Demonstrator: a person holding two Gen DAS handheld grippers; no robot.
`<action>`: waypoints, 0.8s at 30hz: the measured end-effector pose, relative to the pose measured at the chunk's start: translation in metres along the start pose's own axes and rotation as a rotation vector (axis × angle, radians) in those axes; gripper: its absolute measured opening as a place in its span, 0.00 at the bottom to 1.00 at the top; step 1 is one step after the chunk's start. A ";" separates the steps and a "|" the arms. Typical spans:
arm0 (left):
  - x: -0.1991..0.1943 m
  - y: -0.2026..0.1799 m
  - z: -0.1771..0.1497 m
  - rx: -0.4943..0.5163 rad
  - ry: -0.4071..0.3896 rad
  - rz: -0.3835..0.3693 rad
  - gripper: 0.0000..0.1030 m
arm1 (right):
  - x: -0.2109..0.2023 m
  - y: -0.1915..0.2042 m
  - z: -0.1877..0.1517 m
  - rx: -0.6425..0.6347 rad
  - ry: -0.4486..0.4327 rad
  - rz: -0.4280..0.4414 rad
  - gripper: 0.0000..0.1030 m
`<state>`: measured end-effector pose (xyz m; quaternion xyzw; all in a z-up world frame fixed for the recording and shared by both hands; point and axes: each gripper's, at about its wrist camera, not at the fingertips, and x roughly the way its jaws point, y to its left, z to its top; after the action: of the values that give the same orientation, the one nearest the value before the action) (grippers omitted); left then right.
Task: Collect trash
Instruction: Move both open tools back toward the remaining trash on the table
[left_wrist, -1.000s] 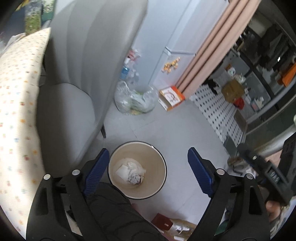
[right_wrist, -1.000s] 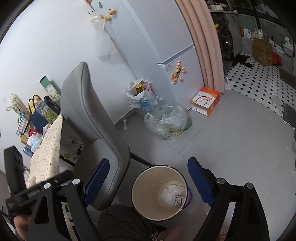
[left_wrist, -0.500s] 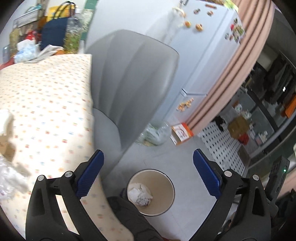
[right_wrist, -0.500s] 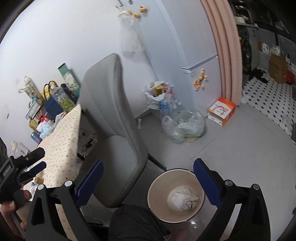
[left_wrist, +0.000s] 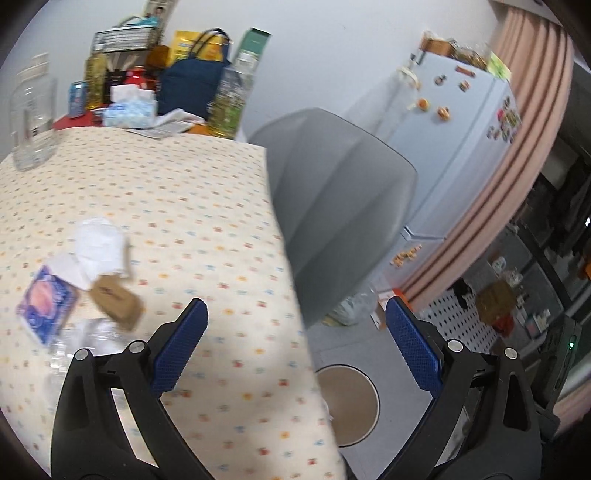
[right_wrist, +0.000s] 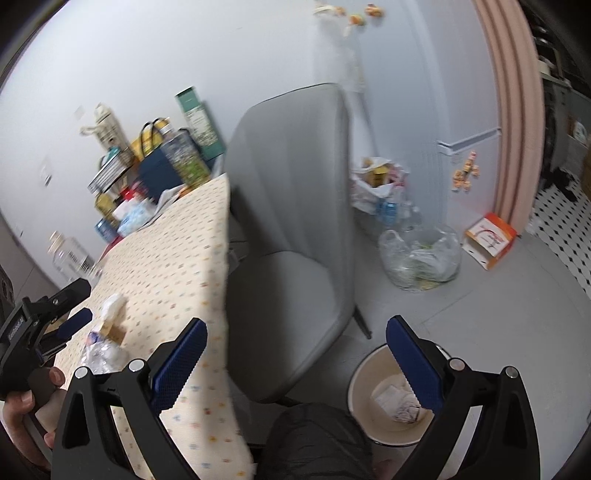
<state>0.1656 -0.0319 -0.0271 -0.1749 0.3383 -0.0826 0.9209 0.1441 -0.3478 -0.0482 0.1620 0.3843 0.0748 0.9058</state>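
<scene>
Trash lies on the dotted tablecloth (left_wrist: 192, 206): a crumpled white tissue (left_wrist: 98, 243), a small brown box (left_wrist: 116, 301), a blue-purple packet (left_wrist: 46, 302) and clear crinkled plastic (left_wrist: 85, 343). My left gripper (left_wrist: 294, 306) hangs open and empty over the table's near right edge, with the trash off to its left. The right gripper (right_wrist: 295, 325) is open and empty above the chair seat. Below it on the floor stands a cream waste bin (right_wrist: 360, 384) holding crumpled paper (right_wrist: 397, 400). In the left wrist view the table edge half hides the bin (left_wrist: 373, 387).
A grey chair (right_wrist: 291, 221) stands between table and bin. Bottles, a navy bag (left_wrist: 192, 88) and a glass jar (left_wrist: 31, 122) crowd the table's far end. A clear sack (right_wrist: 421, 258), an orange box (right_wrist: 491, 240) and a fridge (left_wrist: 454, 129) lie beyond. My knee (right_wrist: 317, 439) is below.
Both grippers rose and swung left, from over the bin toward the table. The trash pile came into view and the bin slid low in both views. Both jaws spread slightly wider.
</scene>
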 end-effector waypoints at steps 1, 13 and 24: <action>-0.005 0.007 0.001 -0.007 -0.010 0.009 0.93 | 0.003 0.010 0.000 -0.015 0.005 0.010 0.92; -0.045 0.088 0.001 -0.104 -0.076 0.086 0.93 | 0.023 0.098 -0.009 -0.140 0.051 0.111 0.92; -0.054 0.172 -0.015 -0.244 -0.061 0.168 0.93 | 0.043 0.155 -0.024 -0.233 0.102 0.157 0.92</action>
<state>0.1203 0.1376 -0.0707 -0.2590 0.3310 0.0419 0.9064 0.1555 -0.1856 -0.0382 0.0815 0.4049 0.1978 0.8890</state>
